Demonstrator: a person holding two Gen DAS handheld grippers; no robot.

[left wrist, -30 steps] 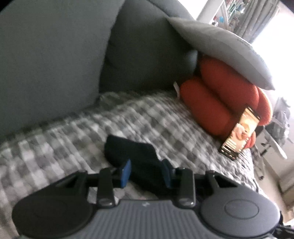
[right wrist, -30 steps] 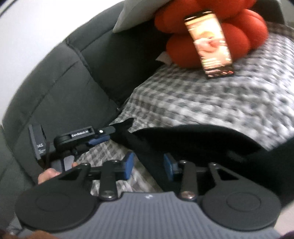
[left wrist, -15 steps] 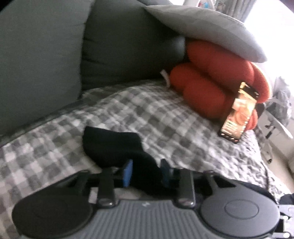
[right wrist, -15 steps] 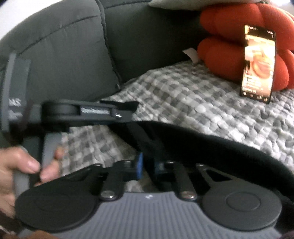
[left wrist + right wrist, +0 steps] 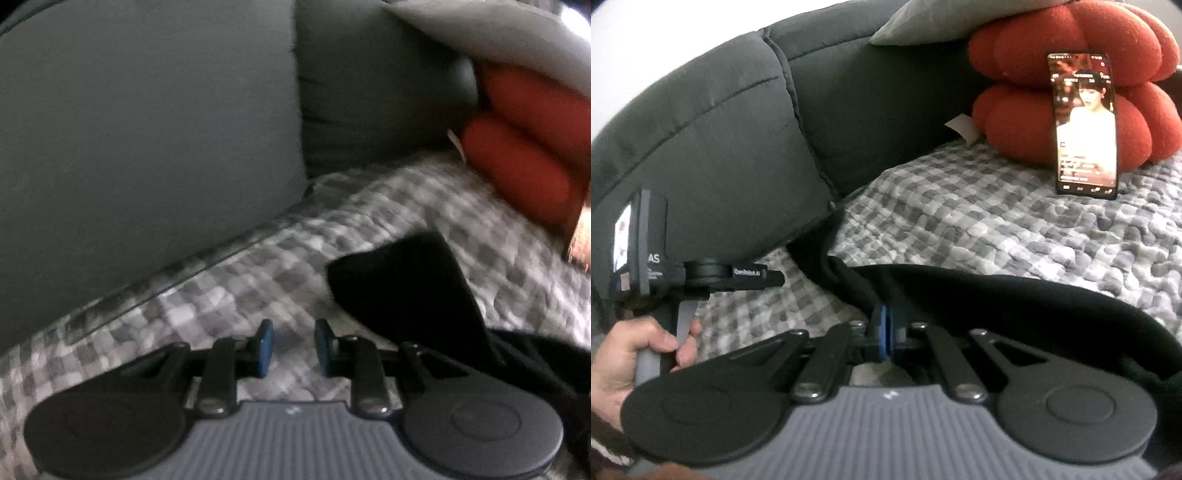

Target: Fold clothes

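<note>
Black garment [image 5: 1015,295] is lying on the checked blanket [image 5: 960,221] covering the sofa seat, along its front edge, with 1 narrow end [image 5: 399,277] reaching toward the back cushions [image 5: 720,147]. Right tongs [image 5: 885,332] are clenched, pads pressed together on a ridge of the black fabric. Left tongs [image 5: 290,347] are closing with a gap showing and nothing between the pads; only blanket is lying under them, and the garment's end is sitting just beside them, toward the red cushion [image 5: 517,166]. The hand [image 5: 631,354] is gripping the left tool's handle near the sofa's back corner.

Step in hand looks like getting 2 grips before a fold. To do it well: the left tongs should be reopening and shifting onto the garment's free end, biting the fabric only, not the blanket. Right grip should be staying firm. Then lifting both together, level, keeping the cloth taut so the fold edges are lining up. A phone [image 5: 1084,125] is leaning on the red cushion, well apart from the work.
</note>
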